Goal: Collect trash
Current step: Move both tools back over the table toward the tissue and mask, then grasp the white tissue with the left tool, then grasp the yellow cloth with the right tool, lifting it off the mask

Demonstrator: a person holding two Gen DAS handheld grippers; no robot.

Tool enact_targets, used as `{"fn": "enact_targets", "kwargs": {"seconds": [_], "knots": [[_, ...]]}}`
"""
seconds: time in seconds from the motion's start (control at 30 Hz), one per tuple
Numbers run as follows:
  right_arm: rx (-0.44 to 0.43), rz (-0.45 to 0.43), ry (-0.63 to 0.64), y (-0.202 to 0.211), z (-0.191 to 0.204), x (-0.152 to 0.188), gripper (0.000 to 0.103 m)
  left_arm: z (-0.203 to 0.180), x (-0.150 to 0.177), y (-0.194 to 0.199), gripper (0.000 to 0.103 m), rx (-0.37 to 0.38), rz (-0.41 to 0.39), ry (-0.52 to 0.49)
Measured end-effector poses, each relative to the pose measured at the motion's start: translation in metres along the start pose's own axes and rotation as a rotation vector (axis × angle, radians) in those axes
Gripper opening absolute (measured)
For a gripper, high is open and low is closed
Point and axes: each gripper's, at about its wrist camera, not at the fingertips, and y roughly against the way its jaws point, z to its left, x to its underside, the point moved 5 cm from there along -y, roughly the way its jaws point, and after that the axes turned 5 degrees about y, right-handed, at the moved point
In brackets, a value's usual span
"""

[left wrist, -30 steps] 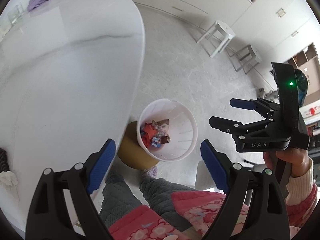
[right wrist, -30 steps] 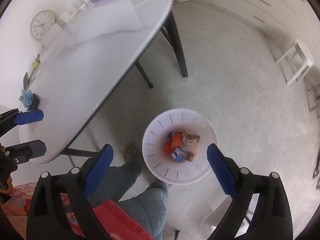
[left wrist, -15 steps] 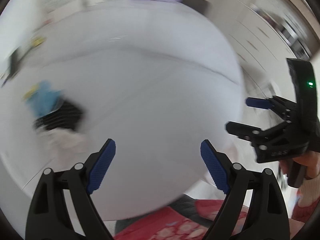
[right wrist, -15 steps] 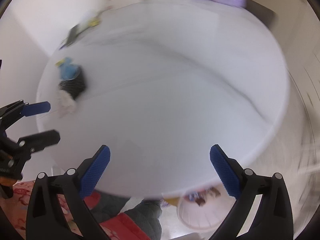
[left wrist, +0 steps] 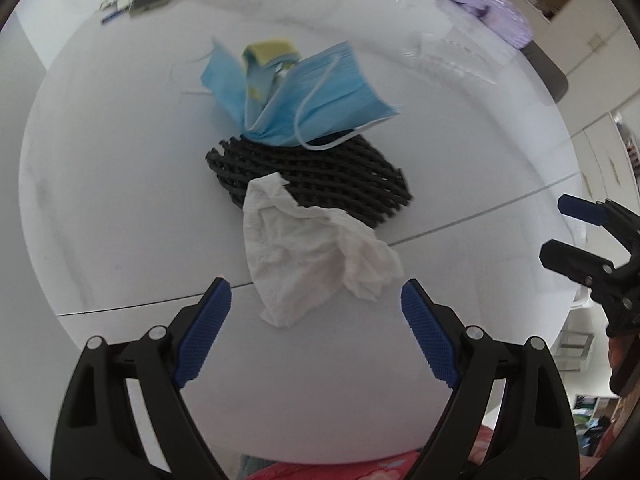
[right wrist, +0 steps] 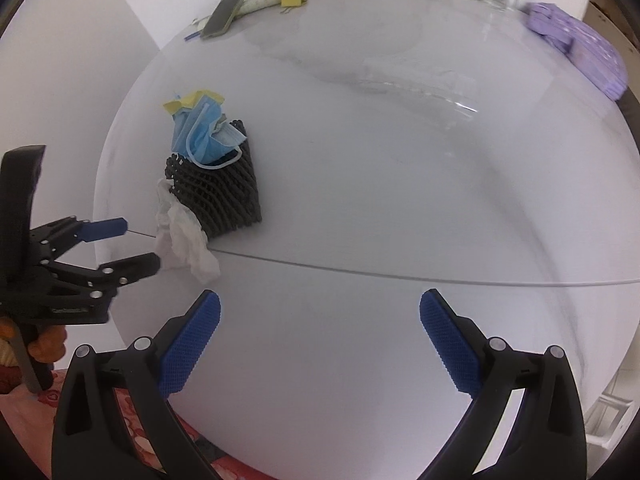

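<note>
The left gripper (left wrist: 316, 316), jaws wide and empty, lines up on the crumpled tissue (left wrist: 312, 256) at frame centre to grab it; the right gripper (right wrist: 320, 328) waits open, lower frame.

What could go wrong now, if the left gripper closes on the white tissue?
The crumpled tissue overlaps the black foam net, so the open left gripper may drag the net along. The blue face mask leans on the net with a yellow wrapper tucked inside; both may topple or scatter on the table.
</note>
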Motion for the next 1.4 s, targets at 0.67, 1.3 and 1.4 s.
{"fn": "enact_targets", "kwargs": {"seconds": [0.67,1.3,1.4], "knots": [[-0.015,0.043,-0.034,-0.025,0.003,-0.012,0.099,0.010,0.001,-0.038,0.040,0.071,0.059,-0.018],[-0.089,-0.057,0.192,-0.020,0.050,-0.077,0.099,0.019,-0.014,0.014,0.026,0.110,-0.013,-0.013],[-0.114,-0.072,0.204,-0.021,0.057,-0.093,0.099,0.028,-0.011,0.016,0.026,0.112,-0.013,0.009]]}}
